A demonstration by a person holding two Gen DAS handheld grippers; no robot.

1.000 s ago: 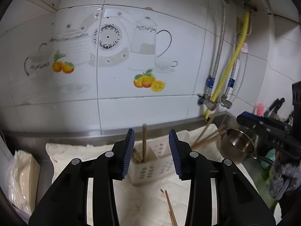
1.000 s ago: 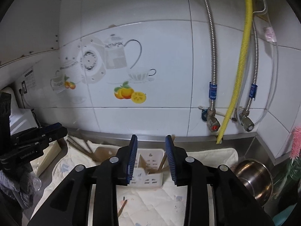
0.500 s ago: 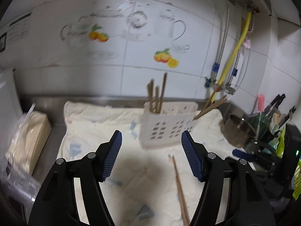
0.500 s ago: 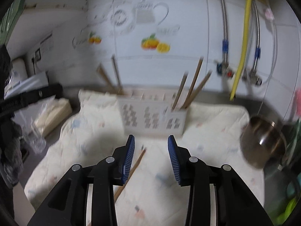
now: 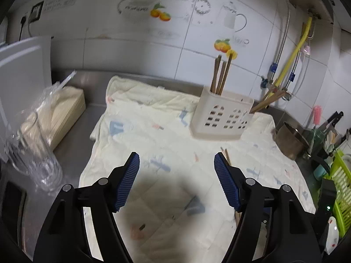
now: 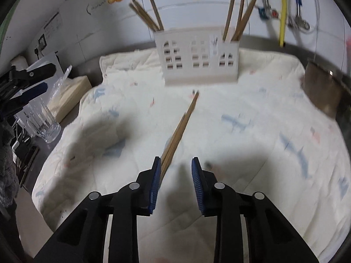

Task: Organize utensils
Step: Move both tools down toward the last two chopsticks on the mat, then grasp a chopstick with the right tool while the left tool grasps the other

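A white slotted utensil holder (image 5: 221,120) (image 6: 197,57) stands on a pale cloth (image 5: 175,153) near the tiled wall. Wooden chopsticks stand in its left end (image 6: 149,15) and its right end (image 6: 239,15). Loose chopsticks (image 6: 179,129) lie on the cloth in front of it, reaching to the left finger of my right gripper (image 6: 174,164), which is open just above the cloth. My left gripper (image 5: 176,162) is wide open and empty above the cloth; the loose chopsticks (image 5: 227,155) show partly behind its right finger.
A glass mug (image 5: 35,162) (image 6: 43,120) and a bagged stack of paper (image 5: 59,114) sit left of the cloth. A steel pot (image 5: 289,140) (image 6: 324,89) stands at the right, with a green rack (image 5: 342,186) beyond. Pipes (image 5: 291,61) run down the wall.
Both grippers have pulled back and down from the holder toward the cloth. My left gripper has opened wider. My right gripper now sits at the near ends of the loose chopsticks.
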